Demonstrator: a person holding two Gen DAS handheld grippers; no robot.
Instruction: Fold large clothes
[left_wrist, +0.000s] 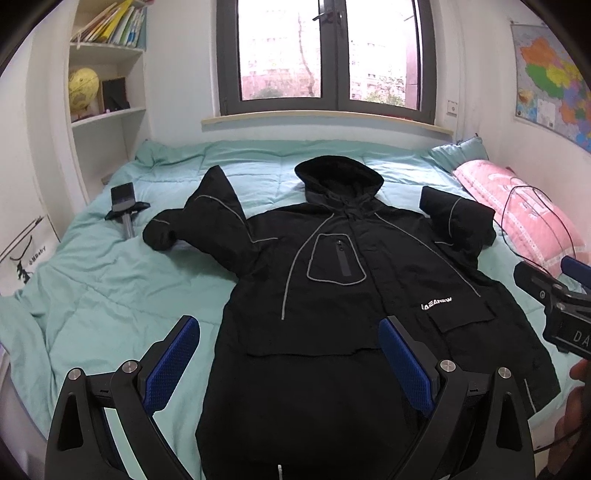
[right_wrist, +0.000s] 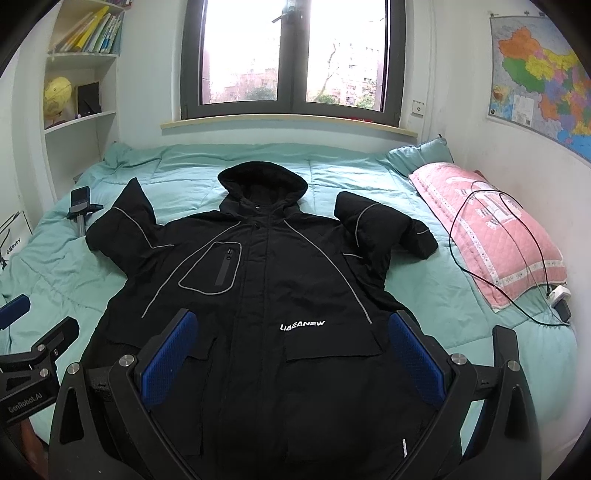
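Observation:
A large black hooded jacket (left_wrist: 332, 295) (right_wrist: 266, 280) lies front up on the mint green bed (left_wrist: 110, 280) (right_wrist: 66, 273), with its hood toward the window. Both sleeves are bent and rest on the bedding beside the body. My left gripper (left_wrist: 288, 325) hovers over the jacket's lower left part, open and holding nothing. Over the lower front, near the white lettering, my right gripper (right_wrist: 291, 328) is likewise open and holds nothing. Each gripper also shows at the edge of the other's view: the right gripper (left_wrist: 543, 271) and the left gripper (right_wrist: 44, 314).
A pink pillow (right_wrist: 491, 236) lies along the bed's right side, with a black cable (right_wrist: 454, 236) and a charger (right_wrist: 559, 295) on it. A phone on a stand (left_wrist: 123, 201) rests at the bed's left. Shelves (left_wrist: 107, 118) stand by the left wall. A hand (left_wrist: 574, 413) shows at the right.

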